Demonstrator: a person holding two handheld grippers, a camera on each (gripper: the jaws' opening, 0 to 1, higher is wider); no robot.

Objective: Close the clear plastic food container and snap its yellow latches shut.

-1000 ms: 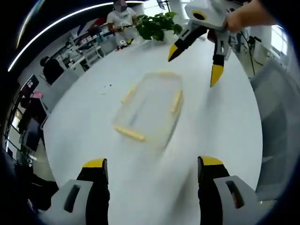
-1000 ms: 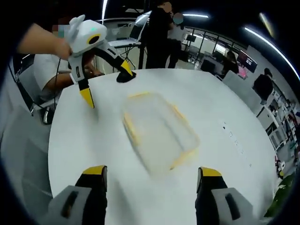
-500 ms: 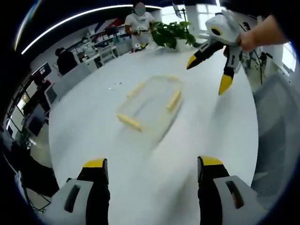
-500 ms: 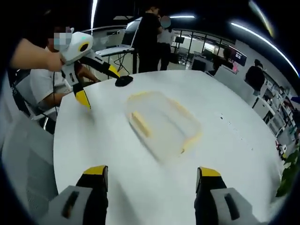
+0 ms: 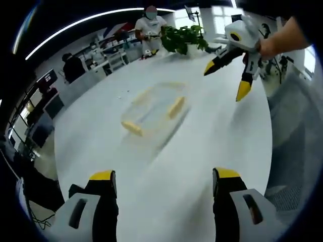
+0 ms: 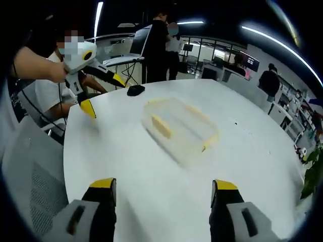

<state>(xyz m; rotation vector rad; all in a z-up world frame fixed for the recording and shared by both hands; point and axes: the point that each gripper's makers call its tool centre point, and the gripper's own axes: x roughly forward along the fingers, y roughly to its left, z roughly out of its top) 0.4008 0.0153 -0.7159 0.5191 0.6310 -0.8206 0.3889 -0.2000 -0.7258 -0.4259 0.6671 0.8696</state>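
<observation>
The container point(image 5: 154, 108) sits on the white table point(image 5: 202, 166), well ahead of both my tongs and roughly between them. It is blurred in both views, so I cannot tell whether the lid is seated or any latch point(image 5: 176, 107) is snapped; yellow strips show along its sides and at the end nearest my left tongs.

My left tongs point(image 5: 165, 177) are released and empty, jaws spread wide over bare table. My right tongs point(image 6: 162, 186) are likewise spread and hold nothing; in the left gripper view they point(image 5: 233, 78) hang in the air beyond and to the right of the container, clear of it.

Risks, as I judge them:
- The container looks light and the table smooth. Pressing one latch without bracing the far side would likely slide or tip it.
- If the lid is askew, forcing a latch may jam it or bend it.
- A black mouse point(image 6: 135, 90) lies beyond the container from my right tongs; a shoved box could knock it.
</observation>
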